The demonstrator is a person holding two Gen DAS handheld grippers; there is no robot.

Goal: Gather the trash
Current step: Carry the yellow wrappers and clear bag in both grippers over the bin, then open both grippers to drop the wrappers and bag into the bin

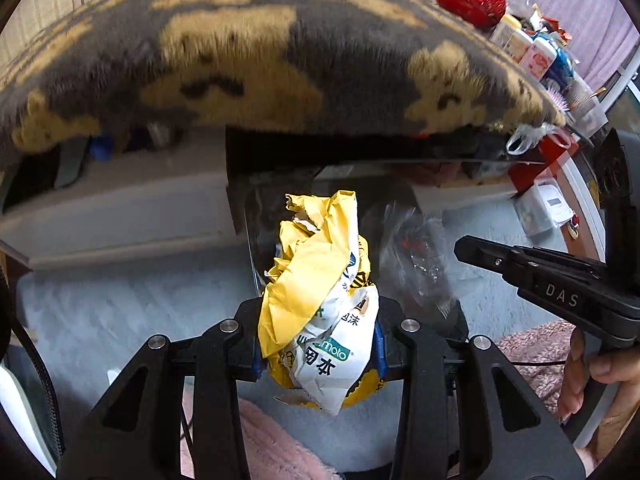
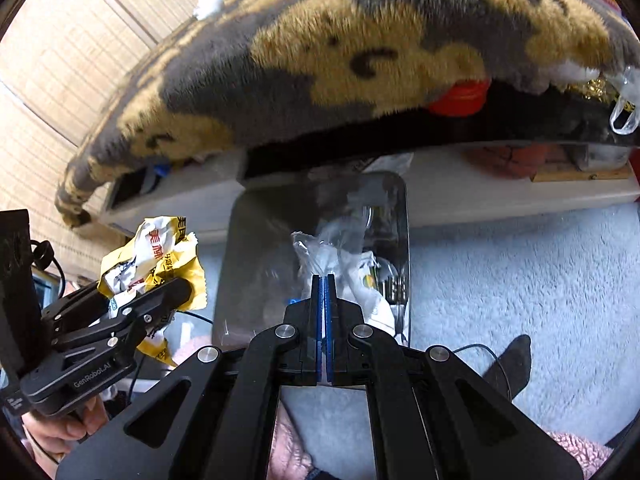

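Observation:
My left gripper [image 1: 318, 350] is shut on a crumpled yellow and white wrapper [image 1: 320, 300] and holds it above the floor; the gripper [image 2: 168, 292] and wrapper [image 2: 156, 256] also show at the left of the right wrist view. My right gripper [image 2: 324, 280] is shut on a clear plastic bag [image 2: 328, 248], over a bin with a clear liner [image 2: 240, 264] that holds other trash. In the left wrist view the right gripper [image 1: 464, 246] comes in from the right, with the clear bag [image 1: 416, 256] hanging at its tip.
A grey and yellow fuzzy blanket [image 1: 256, 60] hangs over a low table edge above the bin. Bottles and red items [image 1: 472, 0] crowd the table top. A pale blue carpet [image 2: 520, 280] covers the floor. A pink fuzzy fabric [image 1: 272, 448] lies near me.

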